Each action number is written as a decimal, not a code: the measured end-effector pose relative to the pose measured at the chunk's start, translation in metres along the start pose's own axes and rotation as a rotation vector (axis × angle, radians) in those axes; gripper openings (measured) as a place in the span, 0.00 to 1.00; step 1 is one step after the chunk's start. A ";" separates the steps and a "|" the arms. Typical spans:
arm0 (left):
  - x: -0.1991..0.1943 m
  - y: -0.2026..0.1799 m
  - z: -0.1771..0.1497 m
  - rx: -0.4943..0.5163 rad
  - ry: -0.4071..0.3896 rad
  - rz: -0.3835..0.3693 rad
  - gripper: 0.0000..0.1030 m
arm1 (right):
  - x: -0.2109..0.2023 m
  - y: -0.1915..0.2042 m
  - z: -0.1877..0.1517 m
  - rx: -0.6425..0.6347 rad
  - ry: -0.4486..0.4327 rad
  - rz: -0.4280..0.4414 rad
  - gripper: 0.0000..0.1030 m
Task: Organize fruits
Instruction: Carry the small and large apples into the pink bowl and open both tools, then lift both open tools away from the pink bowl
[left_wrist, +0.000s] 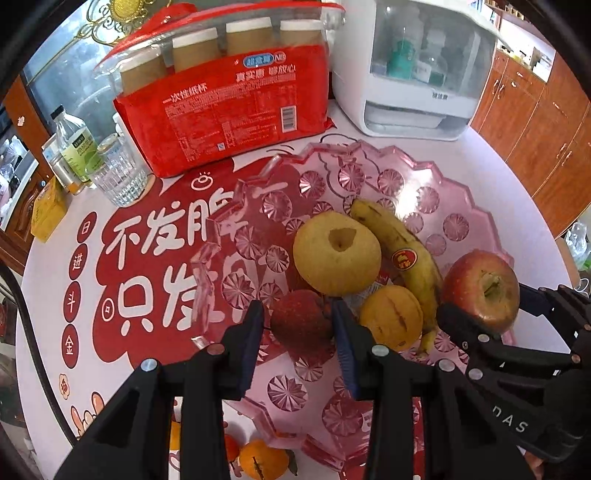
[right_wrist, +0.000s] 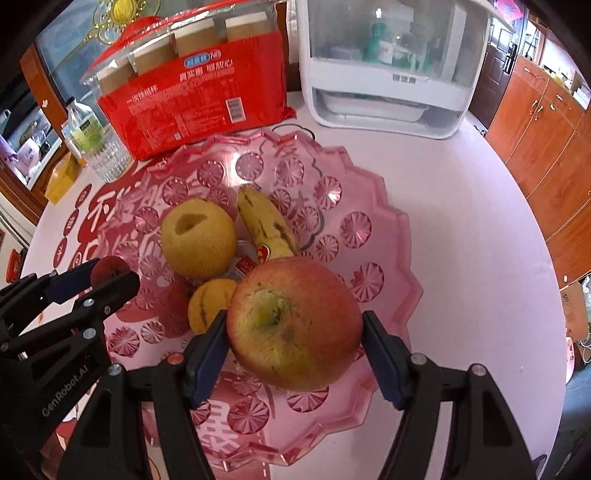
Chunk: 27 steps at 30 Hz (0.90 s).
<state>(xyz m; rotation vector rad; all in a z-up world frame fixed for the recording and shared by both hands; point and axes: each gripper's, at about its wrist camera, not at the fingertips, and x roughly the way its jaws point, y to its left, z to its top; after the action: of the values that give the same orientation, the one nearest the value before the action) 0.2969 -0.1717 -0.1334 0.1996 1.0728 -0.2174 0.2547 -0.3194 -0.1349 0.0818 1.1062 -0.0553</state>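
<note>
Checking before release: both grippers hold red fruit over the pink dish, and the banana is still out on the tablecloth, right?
Not quite. The banana already lies in the pink dish beside the yellow apple, as the right wrist view shows. The right gripper holds the red apple; the left gripper holds the small red fruit.

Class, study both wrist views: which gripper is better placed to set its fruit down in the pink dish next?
Right, probably. The right gripper holds the large red apple over bare dish; the left gripper holds its small red fruit beside crowded fruit.
</note>
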 end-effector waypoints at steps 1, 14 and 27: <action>0.002 0.000 0.000 0.000 0.005 0.000 0.35 | 0.002 0.000 -0.001 -0.006 0.009 -0.001 0.68; 0.021 -0.001 -0.005 0.008 0.062 0.012 0.38 | -0.004 0.004 -0.007 -0.053 -0.003 0.021 0.69; -0.002 0.009 -0.010 -0.012 0.031 0.043 0.91 | -0.036 0.015 -0.016 -0.140 -0.097 0.029 0.72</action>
<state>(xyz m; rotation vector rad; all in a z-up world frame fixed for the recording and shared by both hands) 0.2902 -0.1604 -0.1361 0.2159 1.0988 -0.1695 0.2253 -0.3025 -0.1089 -0.0301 1.0093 0.0439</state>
